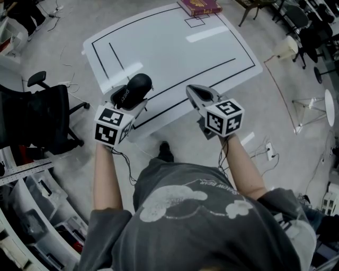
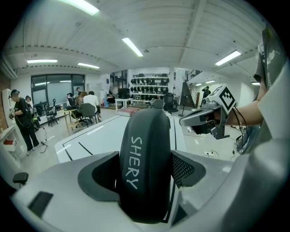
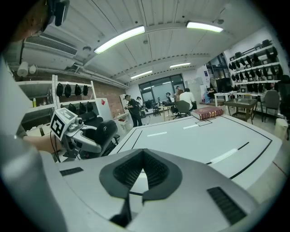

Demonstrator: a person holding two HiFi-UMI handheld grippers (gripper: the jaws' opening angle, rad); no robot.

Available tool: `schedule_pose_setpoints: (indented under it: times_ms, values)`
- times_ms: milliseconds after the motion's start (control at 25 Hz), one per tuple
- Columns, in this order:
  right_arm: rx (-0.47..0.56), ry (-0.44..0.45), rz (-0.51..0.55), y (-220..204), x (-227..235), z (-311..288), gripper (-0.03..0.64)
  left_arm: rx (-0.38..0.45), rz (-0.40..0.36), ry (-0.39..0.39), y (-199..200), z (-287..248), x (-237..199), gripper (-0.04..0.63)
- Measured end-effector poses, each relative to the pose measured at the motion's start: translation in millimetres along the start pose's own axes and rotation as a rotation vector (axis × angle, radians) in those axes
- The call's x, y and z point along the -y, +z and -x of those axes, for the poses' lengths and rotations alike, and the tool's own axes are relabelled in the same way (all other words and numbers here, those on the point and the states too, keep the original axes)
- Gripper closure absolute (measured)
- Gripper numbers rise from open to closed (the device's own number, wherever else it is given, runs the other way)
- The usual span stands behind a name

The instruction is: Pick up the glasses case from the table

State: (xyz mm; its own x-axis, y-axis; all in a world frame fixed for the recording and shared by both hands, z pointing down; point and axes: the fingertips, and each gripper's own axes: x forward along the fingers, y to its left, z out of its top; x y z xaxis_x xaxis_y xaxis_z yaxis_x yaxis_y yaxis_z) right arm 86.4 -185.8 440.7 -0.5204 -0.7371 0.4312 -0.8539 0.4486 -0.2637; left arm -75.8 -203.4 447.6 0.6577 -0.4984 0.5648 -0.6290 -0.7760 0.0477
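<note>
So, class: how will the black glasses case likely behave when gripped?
Probably stiff: the glasses case shows no dent where the left hand-held gripper clamps it. Its smooth, curved shell looks slippery and, set down, might roll.

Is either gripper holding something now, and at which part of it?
The left gripper holds the black glasses case, pads on its two broad sides, its far end sticking out. The right gripper is shut and empty.

Head view: book (image 1: 199, 6) cut off by top edge, cover print too small to read. Near end of glasses case (image 1: 135, 87) hidden inside left tongs (image 1: 127, 100). Left gripper view: case's lower end hidden behind tongs' body. Distant people (image 2: 87, 102) too small to detail.
</note>
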Motion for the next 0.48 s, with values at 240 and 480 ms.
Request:
schedule_pose_setpoints:
  times_ms: [240, 480]
  values:
    - [0.008, 0.014, 0.016, -11.9, -4.8, 29.6, 0.618, -0.008, 0.014, 0.009, -5.5, 7.0, 35.6, 0.262]
    - [0.012, 0.034, 0.017, -28.9, -14.6, 64.9, 0.618, -0.009, 0.015, 0.025, -12.3, 25.2, 75.7, 0.262]
